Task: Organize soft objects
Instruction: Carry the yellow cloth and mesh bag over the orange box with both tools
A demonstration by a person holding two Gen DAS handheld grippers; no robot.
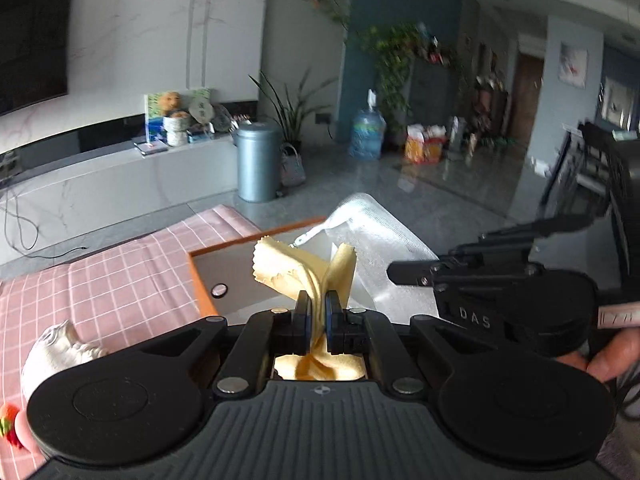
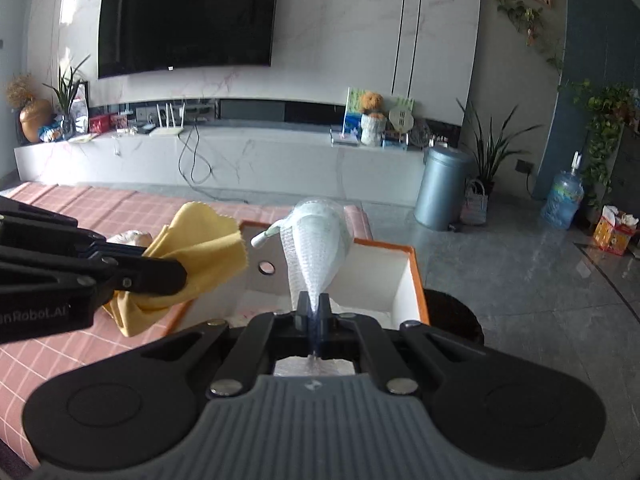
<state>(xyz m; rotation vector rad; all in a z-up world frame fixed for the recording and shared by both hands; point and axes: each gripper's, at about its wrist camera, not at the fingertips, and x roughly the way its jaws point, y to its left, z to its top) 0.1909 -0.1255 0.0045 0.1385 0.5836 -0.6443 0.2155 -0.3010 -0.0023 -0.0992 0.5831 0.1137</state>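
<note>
My left gripper [image 1: 316, 304] is shut on a yellow cloth [image 1: 292, 272] and holds it above the near edge of an orange-rimmed white box [image 1: 200, 280]. The cloth also shows in the right wrist view [image 2: 200, 252], pinched by the left gripper [image 2: 176, 276]. My right gripper [image 2: 314, 308] is shut on a clear bubble-wrap bag [image 2: 320, 244] holding a white object with a tube, lifted over the box [image 2: 416, 280]. The bag also shows in the left wrist view [image 1: 376, 240], with the right gripper [image 1: 394, 272] at its right side.
A pink checked cloth [image 1: 120, 276] covers the table. A white plush item [image 1: 56, 348] lies on it to the left, also in the right wrist view [image 2: 128, 238]. A red strawberry toy [image 1: 10, 424] sits at the left edge. Beyond are a grey bin [image 2: 440, 188] and floor.
</note>
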